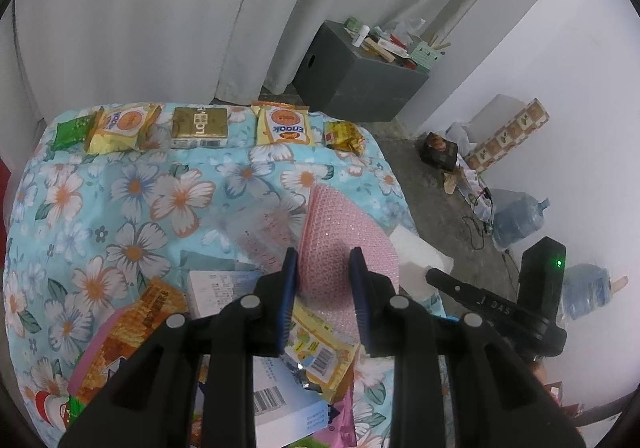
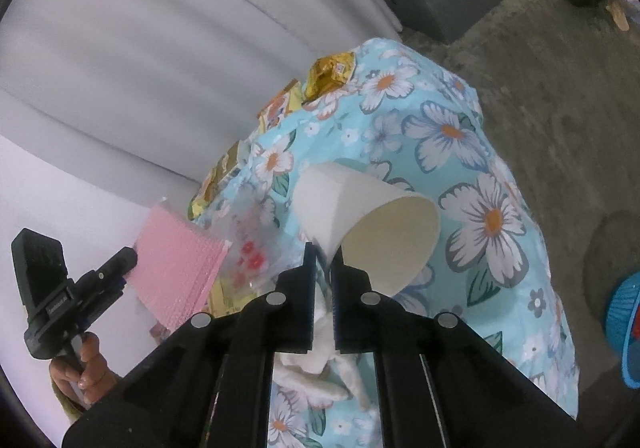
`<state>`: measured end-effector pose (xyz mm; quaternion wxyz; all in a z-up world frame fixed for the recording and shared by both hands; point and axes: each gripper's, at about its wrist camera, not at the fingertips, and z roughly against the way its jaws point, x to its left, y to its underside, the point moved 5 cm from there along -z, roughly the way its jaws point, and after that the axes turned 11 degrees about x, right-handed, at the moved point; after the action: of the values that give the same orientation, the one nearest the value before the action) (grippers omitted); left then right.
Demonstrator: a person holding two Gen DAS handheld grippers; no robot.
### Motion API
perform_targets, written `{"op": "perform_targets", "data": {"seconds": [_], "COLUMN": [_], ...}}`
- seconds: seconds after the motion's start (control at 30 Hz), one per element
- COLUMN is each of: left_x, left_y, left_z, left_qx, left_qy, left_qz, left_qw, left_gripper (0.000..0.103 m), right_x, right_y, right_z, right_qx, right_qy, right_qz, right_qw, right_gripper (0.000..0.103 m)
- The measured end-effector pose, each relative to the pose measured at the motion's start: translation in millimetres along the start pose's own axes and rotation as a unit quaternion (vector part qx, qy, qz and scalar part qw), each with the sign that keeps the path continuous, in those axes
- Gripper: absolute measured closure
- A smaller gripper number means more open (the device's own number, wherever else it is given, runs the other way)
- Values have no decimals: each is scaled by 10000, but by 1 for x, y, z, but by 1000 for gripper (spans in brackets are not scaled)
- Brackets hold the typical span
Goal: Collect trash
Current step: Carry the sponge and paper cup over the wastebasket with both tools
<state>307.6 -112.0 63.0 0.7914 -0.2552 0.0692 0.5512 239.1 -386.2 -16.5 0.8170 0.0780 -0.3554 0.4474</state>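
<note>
i have the white paper cup (image 2: pixel 360 216) tipped on its side, mouth toward my camera, its rim pinched between the fingers of my right gripper (image 2: pixel 323 260), which are pressed nearly together on the thin wall. crumpled white tissue (image 2: pixel 320 364) sits just beneath those fingers. my left gripper (image 1: pixel 323 268) has its fingers partly closed on a pink bubble-wrap pouch (image 1: pixel 340 232), raised over the surface with its flowered blue cloth (image 1: pixel 120 188). below it lie an orange snack box (image 1: pixel 132 328), a white barcoded box (image 1: pixel 280 400) and a yellow wrapper (image 1: pixel 320 356). along the far edge stand a green packet (image 1: pixel 72 134), two yellow snack bags (image 1: pixel 122 128), a gold box (image 1: pixel 200 128) and a crumpled gold wrapper (image 1: pixel 344 138). in the right view a hand (image 2: pixel 86 372) grips the left tool's handle.
</note>
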Motion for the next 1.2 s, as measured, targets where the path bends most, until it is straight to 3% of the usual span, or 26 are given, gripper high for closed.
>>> {"op": "perform_targets", "data": {"seconds": [0.27,0.6,0.87,1.2], "left_x": [-12,-66,-146,-287], "left_y": [10,52,93,155], "left_z": [20,48,17,-95], "left_qx": [-149,-249,140,1032], "left_qy": [77,226,569,676], "left_qz": [-53,-566,-1091,-2089], "left_qw": [9998,9978,9923,9701], "left_gripper": [78,78,78,78], "right_x": [24,23,-33,-160], "right_y": [15,60,110,152], "right_z": [42,120,187,220], "right_qx": [-310,-676,-834,-265], "right_qy": [307,667,1186,1794], "right_qz": [501,821,444,-658], "right_qw": [9978,9921,9884,9812], "right_gripper": [102,102,102,102]}}
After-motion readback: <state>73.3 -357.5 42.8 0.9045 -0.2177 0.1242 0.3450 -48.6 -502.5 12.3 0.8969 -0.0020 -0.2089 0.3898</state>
